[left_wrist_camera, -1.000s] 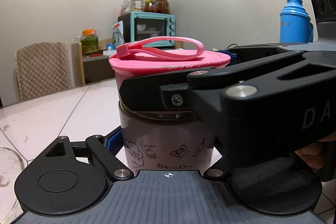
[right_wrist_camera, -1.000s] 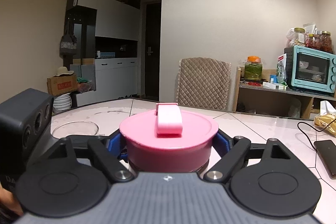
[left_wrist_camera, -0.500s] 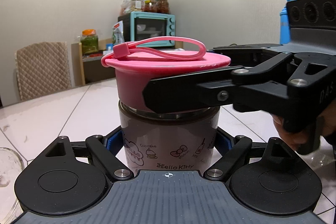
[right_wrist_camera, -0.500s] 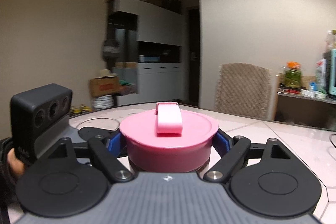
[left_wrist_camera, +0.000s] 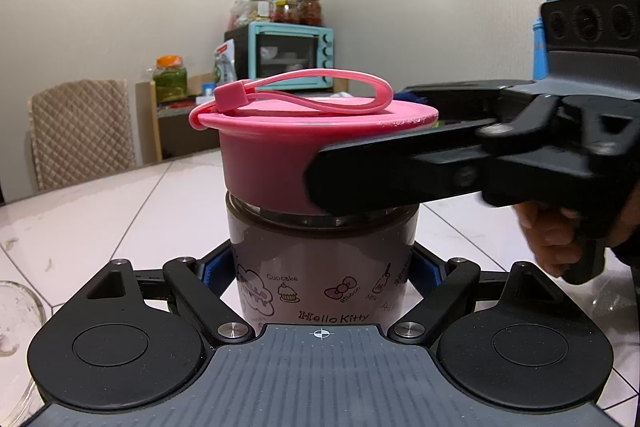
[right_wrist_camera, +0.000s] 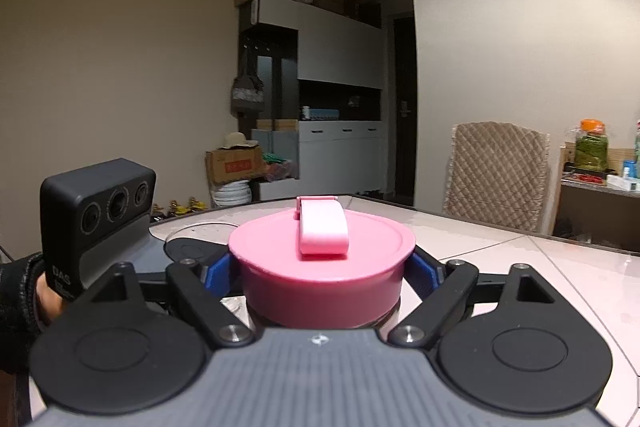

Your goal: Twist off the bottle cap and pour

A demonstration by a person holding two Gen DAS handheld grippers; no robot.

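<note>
A Hello Kitty bottle with dark liquid stands upright on the white table. Its pink cap with a pink strap loop sits on top. My left gripper is shut on the bottle body, blue pads against both sides. My right gripper is shut on the pink cap, blue pads on its sides. In the left wrist view the right gripper reaches in from the right at cap height. The left gripper's body shows at the left of the right wrist view.
A clear glass bowl stands at the left edge of the table, near the left gripper. A quilted chair stands behind the table. A teal toaster oven and jars sit on a shelf beyond. A blue thermos stands at the right.
The right gripper has swung around the bottle with the cap in its grip, turning the cap; the strap's knot has shifted left. The bottle and left gripper have stayed in place.
</note>
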